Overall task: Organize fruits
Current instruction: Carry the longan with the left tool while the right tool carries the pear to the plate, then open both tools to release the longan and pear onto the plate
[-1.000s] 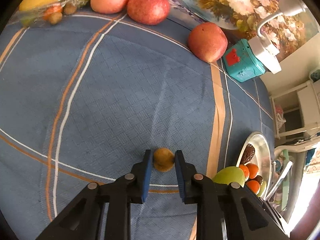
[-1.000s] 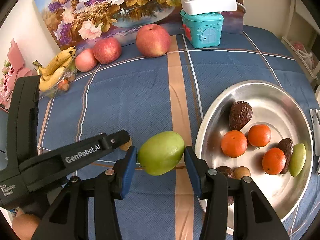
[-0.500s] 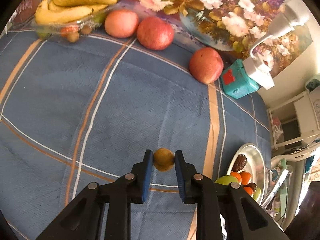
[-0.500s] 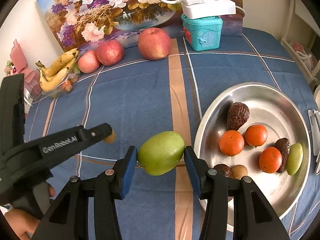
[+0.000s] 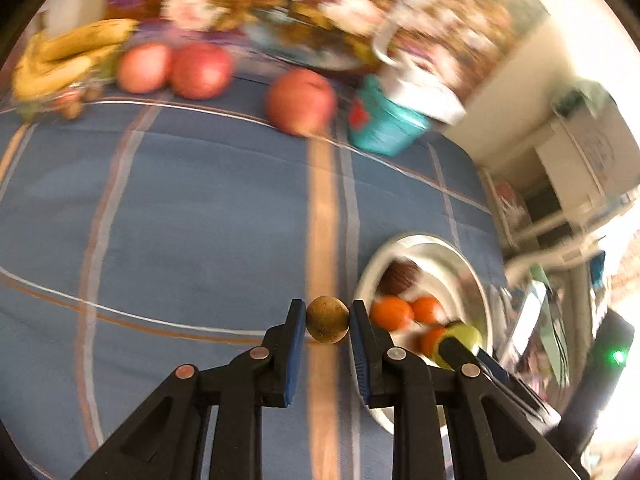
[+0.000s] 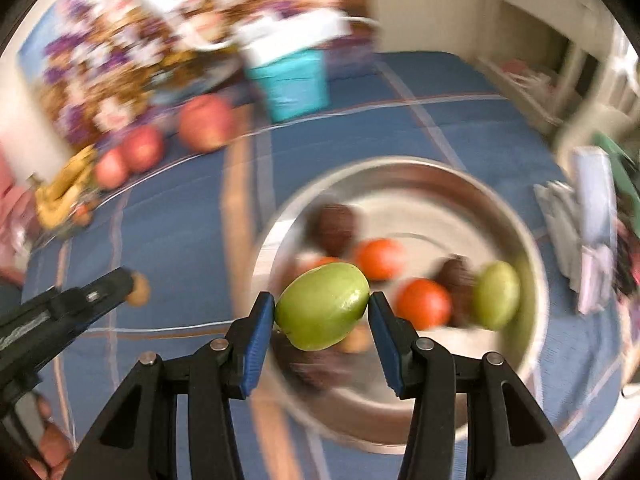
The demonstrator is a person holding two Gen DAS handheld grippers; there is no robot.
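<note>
Shiny metal tray [image 6: 532,248], woven cloth [image 5: 192,208]

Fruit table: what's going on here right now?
A person is sorting fruit with a handheld gripper in each hand. The left gripper is shut on a small brown fruit, carried above the blue cloth near the metal tray. The right gripper is shut on a green fruit over the tray, which already holds oranges, dark fruits and another green one. Apples and bananas sit at the table's far edge. Both views are motion-blurred.
</note>
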